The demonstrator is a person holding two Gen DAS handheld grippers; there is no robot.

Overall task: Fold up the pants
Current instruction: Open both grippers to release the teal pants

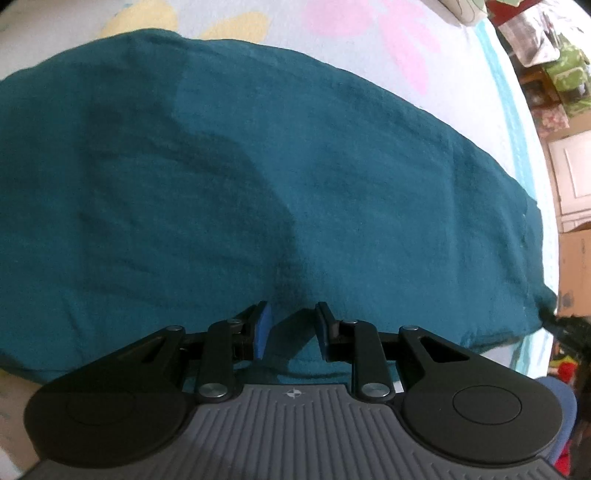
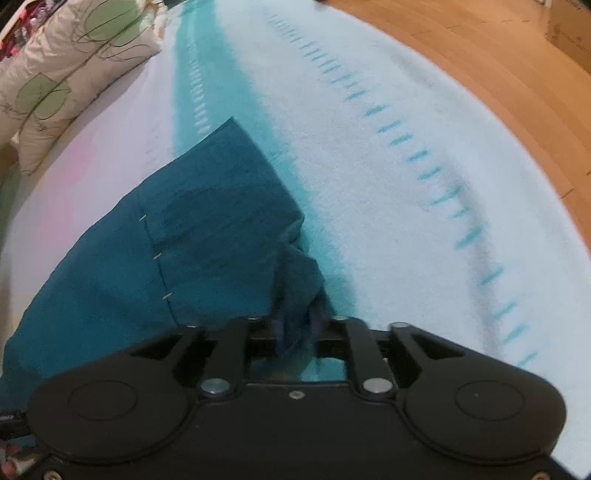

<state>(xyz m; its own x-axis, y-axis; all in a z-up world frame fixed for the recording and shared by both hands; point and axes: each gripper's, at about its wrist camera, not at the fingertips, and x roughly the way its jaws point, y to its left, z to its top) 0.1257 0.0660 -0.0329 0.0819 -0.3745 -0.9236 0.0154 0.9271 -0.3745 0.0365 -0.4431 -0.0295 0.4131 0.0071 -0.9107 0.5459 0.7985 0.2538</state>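
Lying spread flat across a pale flowered blanket (image 1: 369, 33): teal pants (image 1: 258, 166). Hovering over the near edge, left gripper (image 1: 291, 328), fingers parted with nothing between. Bunching up in the right gripper (image 2: 295, 332), a corner of the fabric; pressed or loose, impossible to tell through blur. Sitting beyond, a leaf-print pillow (image 2: 62, 74).

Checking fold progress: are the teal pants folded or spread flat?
Folded: the pants show a doubled layer with a stitched hem on top, lying on the bedspread.

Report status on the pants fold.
Left gripper open, empty, over pants. Right gripper blurred, bunched cloth between fingers. Nothing in the way.
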